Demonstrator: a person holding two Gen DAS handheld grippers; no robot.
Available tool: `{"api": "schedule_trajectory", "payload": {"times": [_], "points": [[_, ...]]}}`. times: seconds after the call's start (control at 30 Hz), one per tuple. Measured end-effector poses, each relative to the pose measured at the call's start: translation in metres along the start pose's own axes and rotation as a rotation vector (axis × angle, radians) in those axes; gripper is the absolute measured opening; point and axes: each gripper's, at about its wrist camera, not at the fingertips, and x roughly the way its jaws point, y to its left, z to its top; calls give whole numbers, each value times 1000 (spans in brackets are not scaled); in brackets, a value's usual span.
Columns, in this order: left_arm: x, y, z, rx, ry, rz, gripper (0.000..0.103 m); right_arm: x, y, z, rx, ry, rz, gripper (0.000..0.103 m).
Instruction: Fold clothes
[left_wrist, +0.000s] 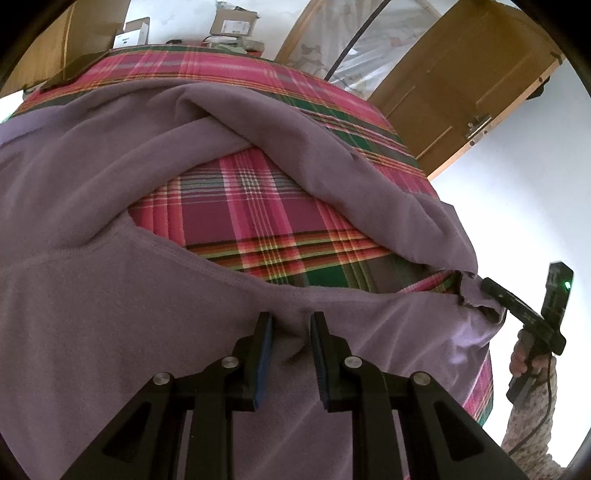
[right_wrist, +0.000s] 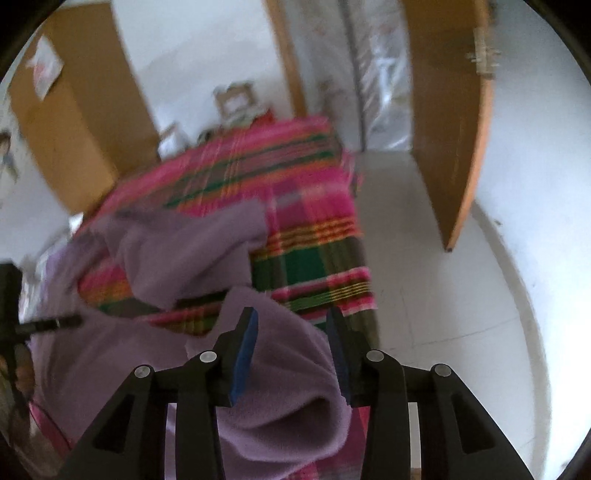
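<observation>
On my left wrist camera, the left gripper sits low in the frame with the purple fleece garment directly under and ahead of it. A small ridge of the fleece rises between the two blue-padded fingers, which stand a little apart; I cannot tell whether they are pinching that ridge or only resting around it. The garment sprawls across a bed covered in a pink, green and red plaid blanket, and a loop of the fleece arches over an exposed patch of plaid in the middle. Off to the right I can see the right gripper with its tips at a bunched edge of the same garment, a hand on its handle (a green light glows on the device).

On my right wrist camera, the picture is blurred. The right gripper has its fingers spread apart, and a rounded fold of the purple fleece fills the space between and below them; a firm grasp is not visible here. Further fleece trails left and up across the plaid blanket. The left gripper shows at the left edge, near the fabric. Beyond the bed are white floor and a wooden door.
</observation>
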Motion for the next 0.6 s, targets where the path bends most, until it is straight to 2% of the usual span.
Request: {"api": "schedule_trajectory", "payload": {"times": [0.1, 0.3, 0.37, 0.43, 0.6], "points": [[1, 0, 0, 5, -1, 3, 21, 13, 1, 3, -43, 59, -5, 40], [2, -3, 2, 10, -4, 15, 21, 23, 10, -1, -124, 112, -21, 39], [2, -4, 1, 11, -4, 19, 21, 24, 10, -1, -125, 112, -36, 21], [3, -5, 1, 10, -4, 21, 21, 23, 8, 0, -114, 99, -36, 10], [3, -6, 1, 12, -8, 30, 21, 2, -8, 1, -26, -2, -70, 8]]}}
